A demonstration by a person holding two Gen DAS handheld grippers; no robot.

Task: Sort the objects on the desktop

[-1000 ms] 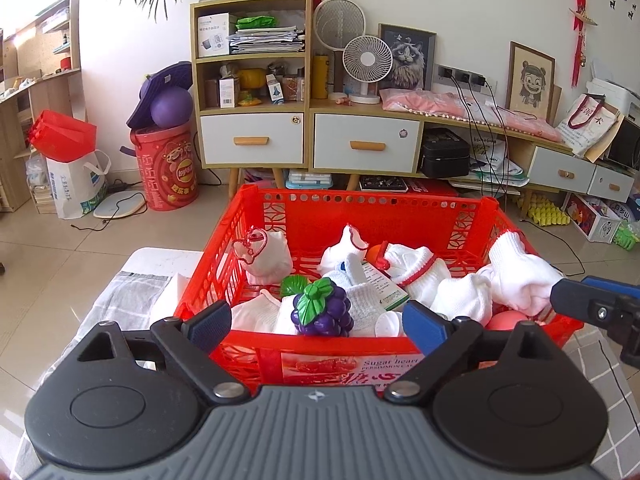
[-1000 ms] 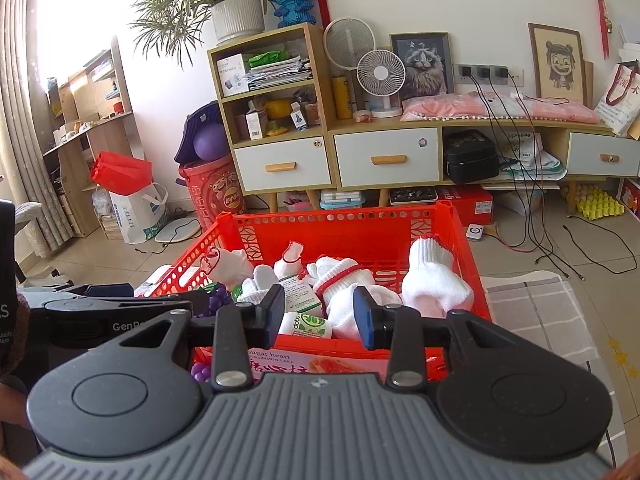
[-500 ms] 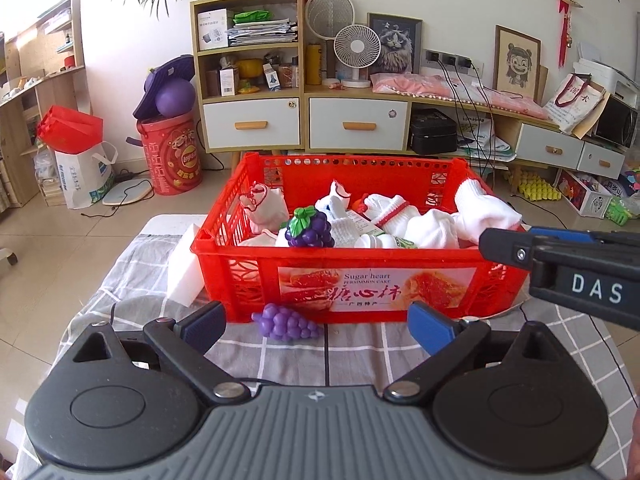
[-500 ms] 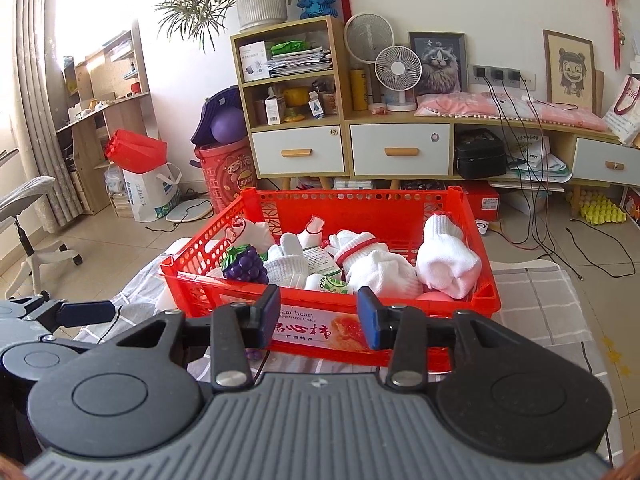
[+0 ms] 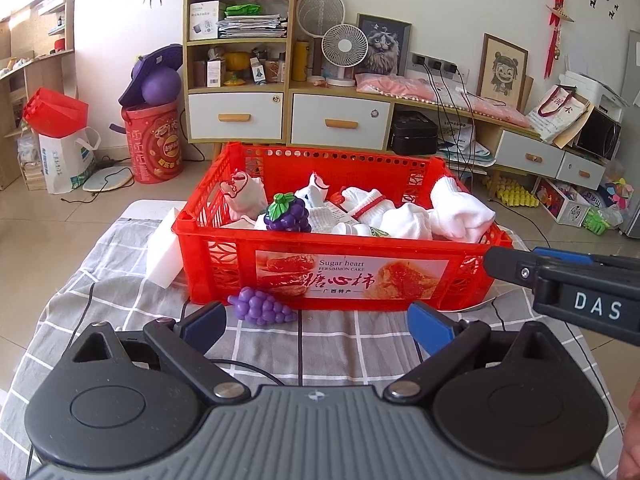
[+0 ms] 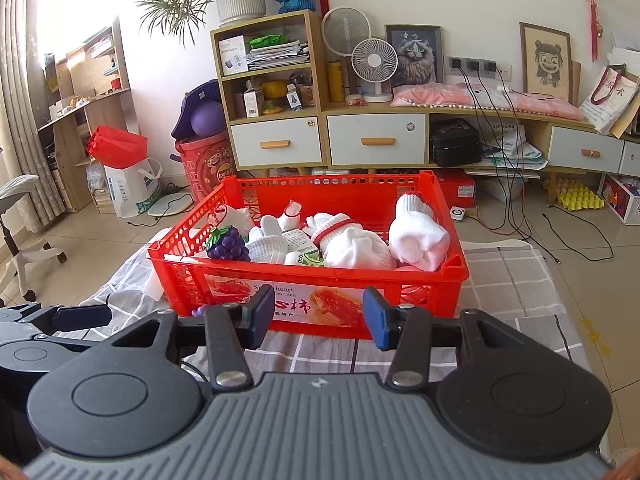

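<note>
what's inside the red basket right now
The red basket holds white socks, a dark purple toy grape bunch and a small printed carton. Whatever lies underneath them is covered.

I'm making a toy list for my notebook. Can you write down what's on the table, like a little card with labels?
basket: red basket on the checked cloth
inside: white socks, dark purple grapes with a green leaf
outside: light purple grapes lying on the cloth in front of the basket
left gripper: fingers open, empty
right gripper: fingers open, empty

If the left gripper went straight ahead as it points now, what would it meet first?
Probably the front wall of the red basket; the left gripper is open, and the pale purple grapes lie left of its line. Depth is unclear.
</note>
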